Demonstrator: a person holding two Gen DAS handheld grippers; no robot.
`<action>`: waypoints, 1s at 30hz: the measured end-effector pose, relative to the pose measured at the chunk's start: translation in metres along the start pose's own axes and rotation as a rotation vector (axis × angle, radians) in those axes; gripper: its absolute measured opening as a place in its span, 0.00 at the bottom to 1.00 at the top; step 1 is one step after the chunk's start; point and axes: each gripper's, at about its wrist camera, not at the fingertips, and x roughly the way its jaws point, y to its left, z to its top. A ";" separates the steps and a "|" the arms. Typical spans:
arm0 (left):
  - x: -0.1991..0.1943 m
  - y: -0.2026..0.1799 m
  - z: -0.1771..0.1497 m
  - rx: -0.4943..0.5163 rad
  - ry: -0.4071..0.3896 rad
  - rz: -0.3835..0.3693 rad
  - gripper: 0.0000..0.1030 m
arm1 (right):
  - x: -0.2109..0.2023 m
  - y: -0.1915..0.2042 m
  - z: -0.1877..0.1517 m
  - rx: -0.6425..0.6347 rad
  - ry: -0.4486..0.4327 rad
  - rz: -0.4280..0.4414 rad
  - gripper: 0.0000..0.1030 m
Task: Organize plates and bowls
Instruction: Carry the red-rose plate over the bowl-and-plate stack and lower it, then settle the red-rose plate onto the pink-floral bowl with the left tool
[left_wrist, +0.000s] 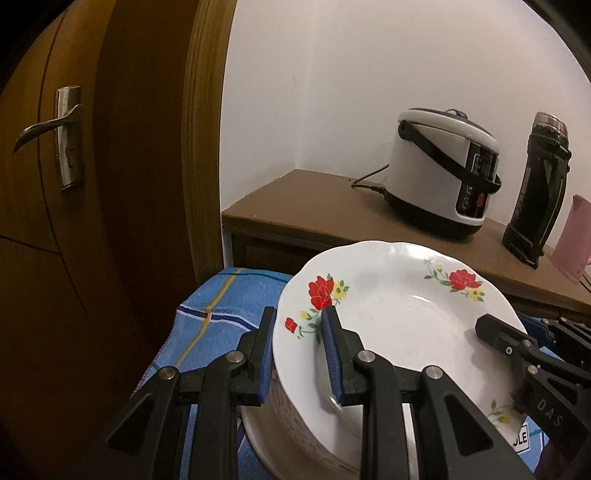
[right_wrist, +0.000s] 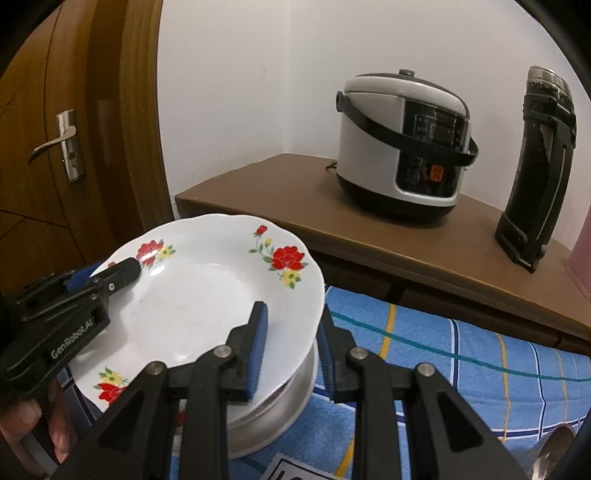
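We hold the flowered plate (left_wrist: 399, 325) by opposite rim edges: the left gripper (left_wrist: 299, 343) and the right gripper (right_wrist: 291, 343) are each nearly closed, pinching the rim between their pads. The plate sits tilted over a white bowl (right_wrist: 280, 410) on the blue checked cloth (right_wrist: 461, 362), near the rice cooker (right_wrist: 402, 144).

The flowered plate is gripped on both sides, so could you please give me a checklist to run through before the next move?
1. Left gripper clamped on the flowered plate rim: ok.
2. Right gripper clamped on the opposite rim: ok.
3. Plate sits over the white bowl underneath: ok.
4. Plate fully seated on the bowl: cannot tell, since the plate hides the contact.
5. Plate empty inside: ok.
6. Rice cooker and black flask stand clear on the shelf behind: ok.
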 end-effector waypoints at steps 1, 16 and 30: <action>0.001 0.000 -0.001 0.003 0.003 0.003 0.26 | 0.002 0.000 -0.001 0.003 0.001 0.001 0.26; 0.011 0.002 -0.003 -0.002 0.044 0.024 0.27 | 0.013 0.005 -0.005 -0.026 0.014 0.004 0.26; 0.019 0.004 -0.006 -0.015 0.108 0.005 0.27 | 0.018 0.004 -0.005 -0.038 0.051 0.005 0.27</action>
